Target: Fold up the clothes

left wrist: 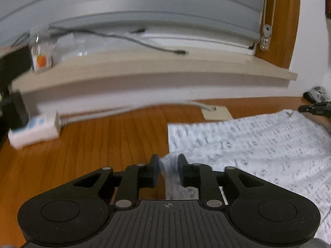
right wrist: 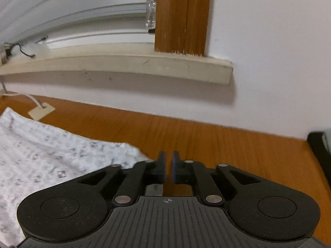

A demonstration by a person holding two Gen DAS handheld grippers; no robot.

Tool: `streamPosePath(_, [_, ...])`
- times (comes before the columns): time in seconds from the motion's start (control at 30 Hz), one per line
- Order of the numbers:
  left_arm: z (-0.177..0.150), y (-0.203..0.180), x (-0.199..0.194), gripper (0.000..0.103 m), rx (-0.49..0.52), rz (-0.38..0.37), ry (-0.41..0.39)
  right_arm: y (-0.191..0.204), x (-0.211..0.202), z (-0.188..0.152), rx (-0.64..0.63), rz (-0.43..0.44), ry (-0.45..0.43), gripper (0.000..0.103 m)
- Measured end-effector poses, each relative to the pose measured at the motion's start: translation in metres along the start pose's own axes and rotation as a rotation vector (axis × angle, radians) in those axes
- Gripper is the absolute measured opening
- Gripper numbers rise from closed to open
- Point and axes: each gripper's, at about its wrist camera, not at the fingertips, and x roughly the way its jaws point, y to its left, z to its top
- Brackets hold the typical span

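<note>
Lying on the orange-brown wooden table [left wrist: 99, 144], the white garment [left wrist: 258, 144] with its small grey print spread flat toward the right of the left wrist view, its near left corner gathered up into a bunch. The left gripper [left wrist: 168, 165] had that bunch between its fingers [left wrist: 154, 163], the jaws a modest way apart; the cloth filled most of the gap and lay against the right finger, though whether both pads pressed on it could not be told. At the far right edge of that view a black tip (part of the other tool, apparently) showed just beyond the garment.

In the right wrist view the right gripper [right wrist: 168, 161] stood over bare table [right wrist: 227, 144], jaws parted by a narrow slit with nothing between them. The garment [right wrist: 41, 155] lay to its left, its edge passing just beside and under the tool's left linkage. A pale window sill [right wrist: 144, 66] ran along the wall behind, and a white cable [right wrist: 33, 101] ended at a small beige plate [right wrist: 41, 111] on the table.
</note>
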Motion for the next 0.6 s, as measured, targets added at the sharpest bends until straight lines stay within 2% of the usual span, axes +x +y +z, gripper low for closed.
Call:
streamPosePath(0.07, [-0.009, 0.000, -0.006, 0.041, -0.010, 0.012, 0.000, -0.001, -0.012, 0.001, -0.002, 0.005, -0.018, 0.038])
streamPosePath(0.1, [-0.011, -0.001, -0.010, 0.042, -0.012, 0.019, -0.004, -0.002, -0.020, 0.002, -0.007, 0.013, -0.026, 0.040])
streamPosePath(0.2, [-0.013, -0.005, -0.019, 0.044, -0.025, 0.015, -0.018, -0.007, -0.042, 0.002, -0.021, 0.044, -0.035, 0.042])
streamPosePath(0.27, [-0.008, -0.011, -0.019, 0.057, -0.023, -0.007, -0.028, -0.013, -0.059, -0.001, -0.026, 0.059, -0.041, 0.042])
streamPosePath(0.4, [0.001, -0.038, -0.007, 0.058, 0.021, -0.054, -0.030, -0.037, -0.092, -0.015, -0.029, 0.031, -0.007, 0.042])
streamPosePath(0.6, [0.014, -0.089, 0.022, 0.061, 0.066, -0.143, -0.034, -0.083, -0.144, -0.060, 0.041, -0.048, 0.069, 0.042])
